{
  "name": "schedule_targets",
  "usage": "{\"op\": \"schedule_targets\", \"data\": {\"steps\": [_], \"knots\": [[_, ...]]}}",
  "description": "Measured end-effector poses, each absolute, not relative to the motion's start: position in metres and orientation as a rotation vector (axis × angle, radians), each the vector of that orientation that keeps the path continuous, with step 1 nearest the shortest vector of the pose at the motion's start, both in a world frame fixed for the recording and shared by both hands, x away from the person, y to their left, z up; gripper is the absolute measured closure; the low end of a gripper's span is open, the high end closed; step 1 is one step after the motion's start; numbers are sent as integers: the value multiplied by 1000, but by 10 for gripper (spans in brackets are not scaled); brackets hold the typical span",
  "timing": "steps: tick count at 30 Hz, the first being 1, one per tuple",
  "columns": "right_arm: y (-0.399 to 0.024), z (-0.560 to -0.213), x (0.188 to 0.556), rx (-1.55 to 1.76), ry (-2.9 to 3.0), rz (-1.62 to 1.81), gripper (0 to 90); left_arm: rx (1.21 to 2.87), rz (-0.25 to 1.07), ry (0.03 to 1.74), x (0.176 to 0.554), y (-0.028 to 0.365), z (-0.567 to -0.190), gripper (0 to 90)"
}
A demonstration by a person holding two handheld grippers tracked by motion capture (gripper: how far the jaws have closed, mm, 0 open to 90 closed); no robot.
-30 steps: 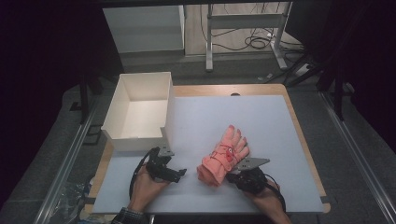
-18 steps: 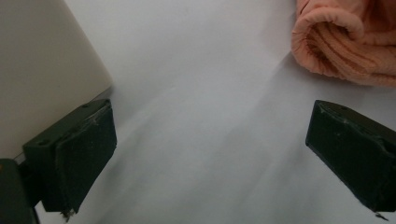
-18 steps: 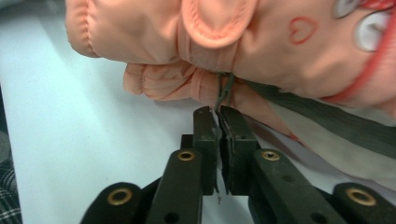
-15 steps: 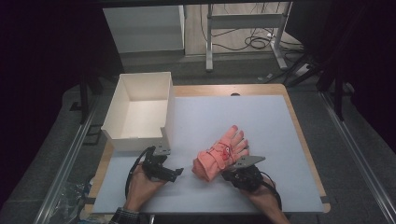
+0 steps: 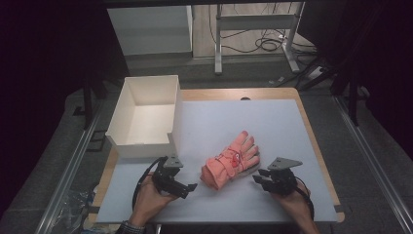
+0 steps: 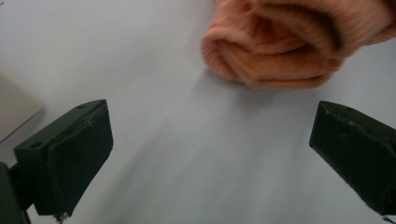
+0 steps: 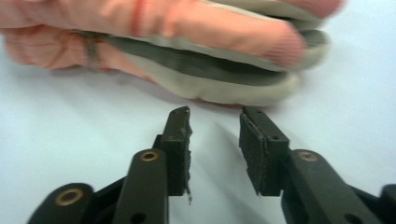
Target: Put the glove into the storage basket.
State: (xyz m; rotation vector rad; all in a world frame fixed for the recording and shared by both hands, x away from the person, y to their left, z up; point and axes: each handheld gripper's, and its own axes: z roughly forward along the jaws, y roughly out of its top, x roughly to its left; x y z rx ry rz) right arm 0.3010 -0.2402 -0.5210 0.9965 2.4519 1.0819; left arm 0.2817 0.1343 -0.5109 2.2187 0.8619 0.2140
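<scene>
While both claws hang clear of it, the folded pink glove pair (image 5: 230, 160) lies near the front of the white-topped table (image 5: 272, 122). The open white box (image 5: 143, 117) stands at the table's left edge, well apart, with nothing in between. The left claw (image 5: 191, 186) is spread wide and empty. The right claw (image 7: 214, 135), whose jaws have just been opening, is partly parted with nothing between them. The loose fold could spring open, likely if a claw brushes or pinches just one layer.
</scene>
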Motion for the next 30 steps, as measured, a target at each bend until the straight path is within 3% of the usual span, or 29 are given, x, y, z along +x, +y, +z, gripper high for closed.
{"op": "schedule_targets", "data": {"steps": [12, 22, 30], "knots": [[-274, -527, 320, 1114, 2344, 1010, 372, 2264, 192, 778, 285, 103, -481, 0], [-282, -528, 325, 1126, 2306, 981, 278, 2327, 168, 729, 302, 68, -454, 0], [-288, -528, 328, 1182, 2283, 977, 218, 2383, 182, 717, 320, 37, -456, 0]]}}
